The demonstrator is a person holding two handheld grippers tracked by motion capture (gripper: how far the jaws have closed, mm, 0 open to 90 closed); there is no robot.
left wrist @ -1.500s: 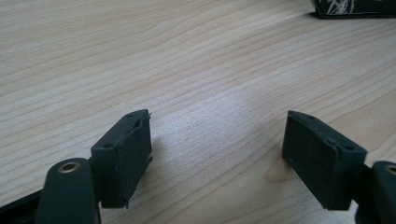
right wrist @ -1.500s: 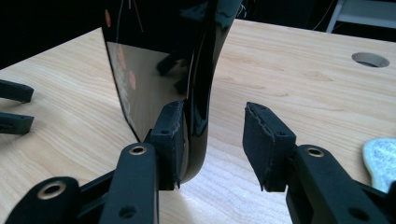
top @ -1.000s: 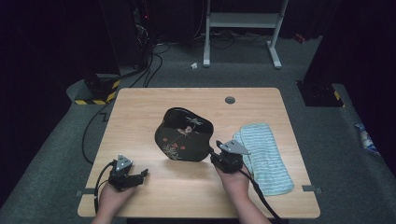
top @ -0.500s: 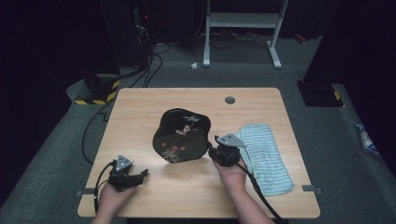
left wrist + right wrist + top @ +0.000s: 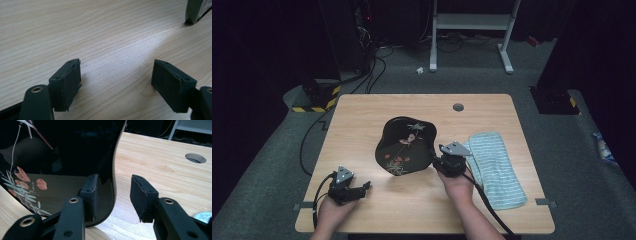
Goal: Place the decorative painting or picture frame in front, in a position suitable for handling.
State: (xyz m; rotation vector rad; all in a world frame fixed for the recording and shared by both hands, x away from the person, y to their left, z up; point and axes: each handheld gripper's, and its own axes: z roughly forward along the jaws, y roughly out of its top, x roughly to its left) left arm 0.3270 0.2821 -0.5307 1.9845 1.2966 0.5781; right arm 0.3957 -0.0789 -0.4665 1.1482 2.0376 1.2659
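Right gripper (image 5: 443, 161), lower centre of the high view, straddles the rim of the black lacquered tray with painted flowers (image 5: 406, 145), mid-frame on the pale wooden table (image 5: 362, 120) (dark room, grey carpet beyond). Left gripper view: jaws wide apart over bare woodgrain. Right gripper view: jaws partly open, one pad inside the tray's rim, the other clear outside it.

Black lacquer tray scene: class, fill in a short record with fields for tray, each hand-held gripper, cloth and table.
tray: black tray, floral pattern, tilted up on table
right hand-held gripper: jaws straddle tray rim, gap on outer side
left hand-held gripper: open, nothing between jaws, resting near table's front left
cloth: light striped towel, flat, right of tray
table: wooden table, cable hole at back
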